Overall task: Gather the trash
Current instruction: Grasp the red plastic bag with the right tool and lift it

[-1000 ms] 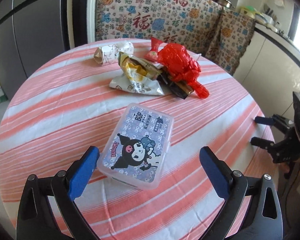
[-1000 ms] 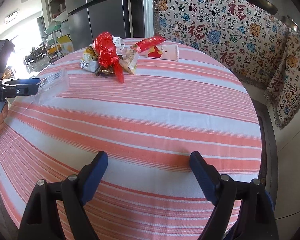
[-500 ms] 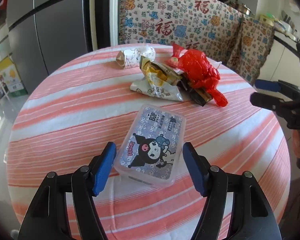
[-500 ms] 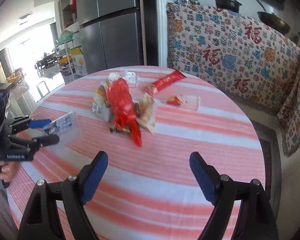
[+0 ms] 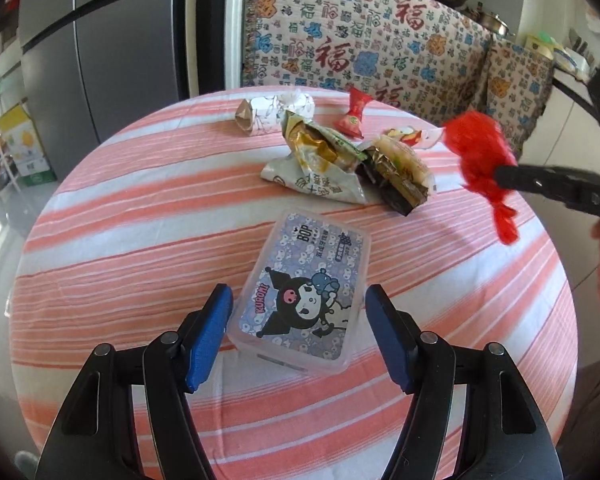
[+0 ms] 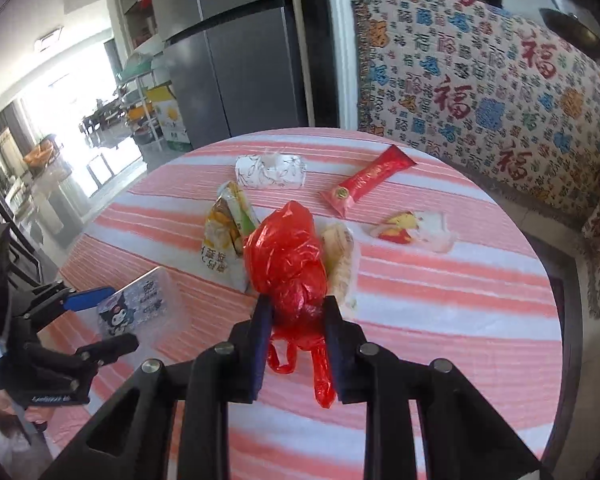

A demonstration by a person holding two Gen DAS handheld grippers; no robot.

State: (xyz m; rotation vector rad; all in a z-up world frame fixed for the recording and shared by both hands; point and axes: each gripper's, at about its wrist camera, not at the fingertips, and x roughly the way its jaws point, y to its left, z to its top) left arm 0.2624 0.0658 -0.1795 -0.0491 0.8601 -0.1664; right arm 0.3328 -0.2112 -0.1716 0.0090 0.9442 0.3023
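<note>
The red plastic bag (image 6: 286, 264) was found clamped in the right hand-held gripper (image 6: 296, 316), evidently for collecting wrappers. The plastic box (image 5: 304, 288) was straddled, apparently ungripped, by the partly open left hand-held gripper (image 5: 300, 320).

Glossy crinkled plastic red bag (image 6: 286, 264); matt woven striped tablecloth (image 6: 440, 292).

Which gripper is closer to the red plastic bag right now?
Right. The right gripper is shut on the red plastic bag, while the left gripper straddles the Kuromi box, apart from the bag.

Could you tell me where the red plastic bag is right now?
The red plastic bag is clamped in the right gripper, just right of the snack wrappers.
</note>
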